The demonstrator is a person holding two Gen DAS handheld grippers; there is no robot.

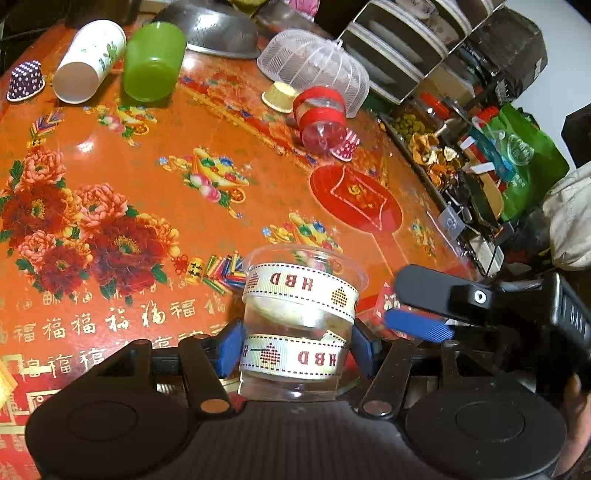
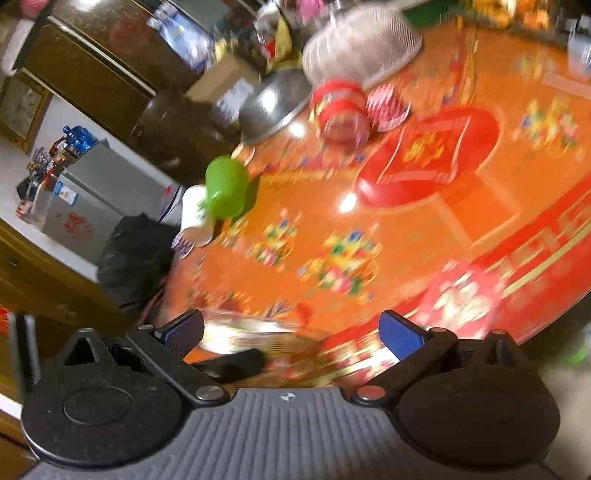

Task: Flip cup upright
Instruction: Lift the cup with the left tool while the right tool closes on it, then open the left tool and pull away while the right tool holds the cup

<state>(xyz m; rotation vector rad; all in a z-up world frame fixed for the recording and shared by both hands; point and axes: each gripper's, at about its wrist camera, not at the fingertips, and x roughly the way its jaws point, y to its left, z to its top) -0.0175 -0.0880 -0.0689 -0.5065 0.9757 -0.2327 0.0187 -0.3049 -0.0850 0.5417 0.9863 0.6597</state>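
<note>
A clear plastic cup (image 1: 301, 314) with two white "HBD" ribbon bands is held between the blue pads of my left gripper (image 1: 297, 347), which is shut on its lower part. The cup's rim points away from the camera over the orange tablecloth. My right gripper shows in the left wrist view (image 1: 421, 314) just right of the cup, apart from it. In the blurred right wrist view my right gripper (image 2: 291, 334) is open and empty, and the clear cup (image 2: 240, 332) is faintly visible near its left finger.
On the orange floral table (image 1: 147, 177) lie a white paper cup (image 1: 88, 61), a green cup (image 1: 153, 61), a clear cup with red bands (image 1: 321, 118), small paper cupcake liners, a mesh food cover (image 1: 314, 66) and a steel bowl (image 1: 214, 27). Clutter lines the right edge.
</note>
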